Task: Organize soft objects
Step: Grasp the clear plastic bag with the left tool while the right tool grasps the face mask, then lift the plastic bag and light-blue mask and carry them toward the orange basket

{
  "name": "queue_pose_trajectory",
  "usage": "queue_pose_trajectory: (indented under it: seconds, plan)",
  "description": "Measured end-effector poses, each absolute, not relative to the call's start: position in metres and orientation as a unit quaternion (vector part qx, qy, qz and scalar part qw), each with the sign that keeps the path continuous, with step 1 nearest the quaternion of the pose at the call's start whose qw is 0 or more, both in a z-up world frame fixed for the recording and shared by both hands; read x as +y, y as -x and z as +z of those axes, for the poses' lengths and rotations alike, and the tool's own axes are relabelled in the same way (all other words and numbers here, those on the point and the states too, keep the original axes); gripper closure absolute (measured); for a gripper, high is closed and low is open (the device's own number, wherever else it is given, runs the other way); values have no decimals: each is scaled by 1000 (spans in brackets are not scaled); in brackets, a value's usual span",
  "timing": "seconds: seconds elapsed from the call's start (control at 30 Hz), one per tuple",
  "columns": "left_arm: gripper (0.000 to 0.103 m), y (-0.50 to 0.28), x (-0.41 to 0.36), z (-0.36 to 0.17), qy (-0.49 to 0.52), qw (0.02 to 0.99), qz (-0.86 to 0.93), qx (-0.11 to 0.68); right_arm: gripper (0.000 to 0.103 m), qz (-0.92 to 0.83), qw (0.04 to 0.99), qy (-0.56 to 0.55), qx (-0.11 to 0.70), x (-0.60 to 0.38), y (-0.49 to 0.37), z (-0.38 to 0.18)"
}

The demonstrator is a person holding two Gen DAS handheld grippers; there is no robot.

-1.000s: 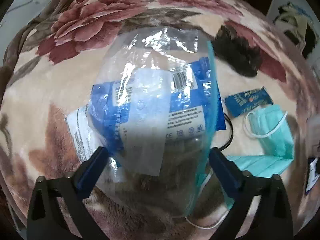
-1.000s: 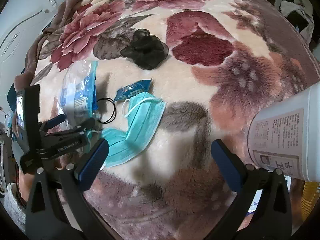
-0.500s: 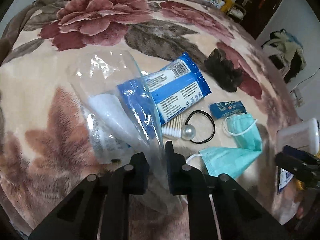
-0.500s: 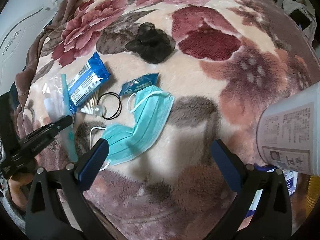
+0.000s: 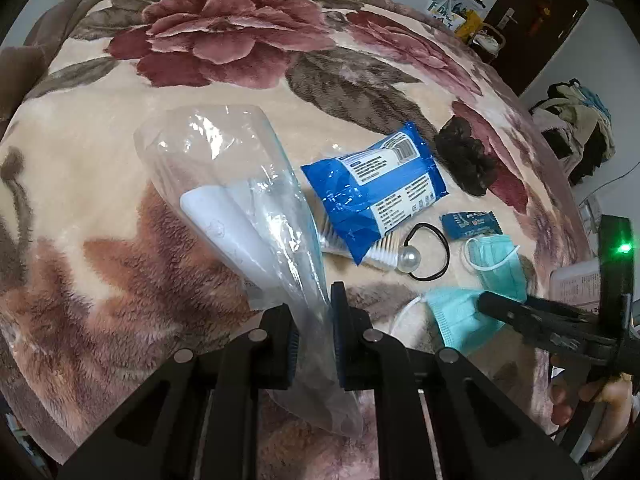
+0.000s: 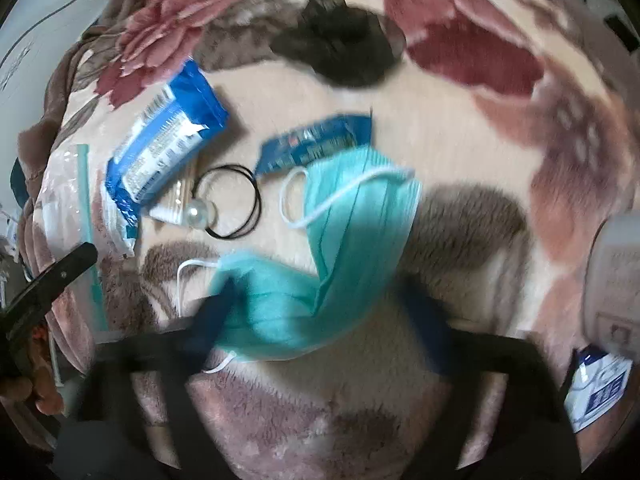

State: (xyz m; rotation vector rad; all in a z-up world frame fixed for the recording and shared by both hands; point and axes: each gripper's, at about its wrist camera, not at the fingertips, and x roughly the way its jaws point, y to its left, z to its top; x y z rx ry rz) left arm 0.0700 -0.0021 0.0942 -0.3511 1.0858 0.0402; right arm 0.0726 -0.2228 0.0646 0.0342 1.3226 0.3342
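Observation:
My left gripper [image 5: 314, 320] is shut on the edge of a clear zip bag [image 5: 240, 200] that lies on the floral blanket with a white packet inside. My right gripper [image 6: 324, 300] is open, low over two teal face masks [image 6: 352, 240], its jaws either side of them; this view is blurred. The masks also show in the left wrist view [image 5: 460, 312]. A blue wipes pack [image 5: 376, 188], cotton swabs [image 5: 380, 254], a black hair tie with a pearl [image 5: 408, 258], a small blue sachet [image 5: 470, 222] and a black scrunchie [image 5: 466, 156] lie beside the bag.
The floral blanket [image 5: 200, 40] covers the whole bed. A white bottle with a printed label [image 6: 616, 280] stands at the right edge, with a blue-and-white packet [image 6: 600, 392] below it. A dark door [image 5: 536, 12] and clothes [image 5: 576, 120] are beyond the bed.
The left gripper closed on the zip bag's edge and drew back, uncovering the wipes pack, swabs and hair tie. The right gripper has dropped toward the masks and narrowed.

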Motion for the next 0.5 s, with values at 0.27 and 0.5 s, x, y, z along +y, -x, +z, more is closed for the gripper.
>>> queue_pose_trajectory:
  seconds: [0.27,0.5]
  plan:
    - [90,-65,-5,96,166,842,17,513,78,175,798,-32,576,-232,-52,98]
    - [90,-59,-14,106,159,844,20,512,78,186,817,-18,546,-231,-42,130]
